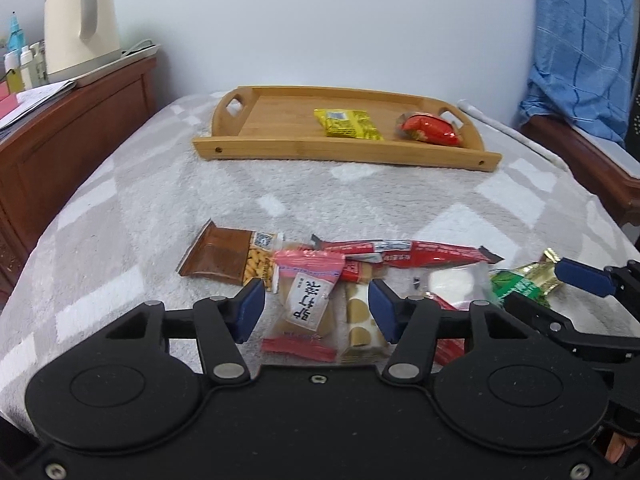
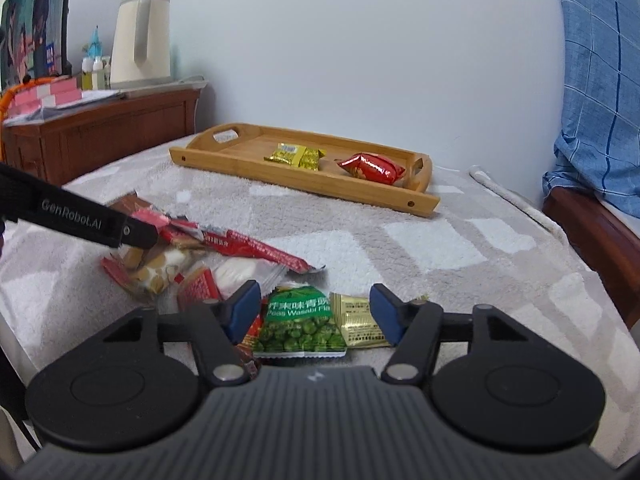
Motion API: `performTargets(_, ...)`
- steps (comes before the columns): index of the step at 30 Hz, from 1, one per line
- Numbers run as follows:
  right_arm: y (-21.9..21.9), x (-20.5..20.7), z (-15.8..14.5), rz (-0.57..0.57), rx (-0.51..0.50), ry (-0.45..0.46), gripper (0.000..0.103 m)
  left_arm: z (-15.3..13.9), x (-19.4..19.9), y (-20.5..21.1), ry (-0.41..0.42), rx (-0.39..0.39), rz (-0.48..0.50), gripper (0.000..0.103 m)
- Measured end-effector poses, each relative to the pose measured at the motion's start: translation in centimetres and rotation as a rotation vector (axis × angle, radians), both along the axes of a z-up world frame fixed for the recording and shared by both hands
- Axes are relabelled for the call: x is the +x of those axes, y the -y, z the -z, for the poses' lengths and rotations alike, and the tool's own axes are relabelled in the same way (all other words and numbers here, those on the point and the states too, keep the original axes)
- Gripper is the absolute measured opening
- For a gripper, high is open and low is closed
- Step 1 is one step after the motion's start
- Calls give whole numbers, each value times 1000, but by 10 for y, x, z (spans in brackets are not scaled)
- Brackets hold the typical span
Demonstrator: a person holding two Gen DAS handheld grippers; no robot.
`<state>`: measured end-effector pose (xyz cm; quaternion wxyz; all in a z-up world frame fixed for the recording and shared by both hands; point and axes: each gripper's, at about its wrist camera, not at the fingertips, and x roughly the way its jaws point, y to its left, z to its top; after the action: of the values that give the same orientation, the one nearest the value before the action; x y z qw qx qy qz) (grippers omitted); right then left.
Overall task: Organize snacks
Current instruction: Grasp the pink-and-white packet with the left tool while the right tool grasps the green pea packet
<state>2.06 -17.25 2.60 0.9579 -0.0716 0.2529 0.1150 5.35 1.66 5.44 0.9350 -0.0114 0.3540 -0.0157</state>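
Reaching into the near snack pile on the bed: left claw [image 1: 316, 312] half-open astride a clear pastry packet [image 1: 306, 304], right claw [image 2: 316, 316] half-open astride the green pea packet [image 2: 302, 322], neither gripped. Next: pinching, then carrying to the far tray [image 1: 344, 152].

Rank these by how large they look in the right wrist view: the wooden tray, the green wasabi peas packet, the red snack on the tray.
1. wooden tray
2. green wasabi peas packet, though it lies nearest the camera, so its look is inflated
3. red snack
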Motion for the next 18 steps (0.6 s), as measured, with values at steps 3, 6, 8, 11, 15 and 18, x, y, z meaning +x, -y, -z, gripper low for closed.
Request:
performTargets(3, -3, 1, 4, 17, -13, -2, 67, 2, -1, -2, 22, 10, -30, 53)
performTargets(6, -3, 2, 6, 15, -4, -10, 64, 4, 0, -4, 22, 5, -42, 51)
performTargets(8, -5, 1, 8, 9, -11, -15, 62, 7, 1, -4, 8, -5, -42, 48)
performTargets(11, -9, 1, 11, 2, -22, -20, 60, 11, 2, -4, -4, -9, -39, 43)
performTargets(15, -9, 3, 12, 4, -12, -24, 60, 15, 2, -3, -10, -10, -35, 34)
performTargets(18, -8, 5, 12, 5, 3, -31, 60, 17, 3, -2, -11, 0, -33, 33)
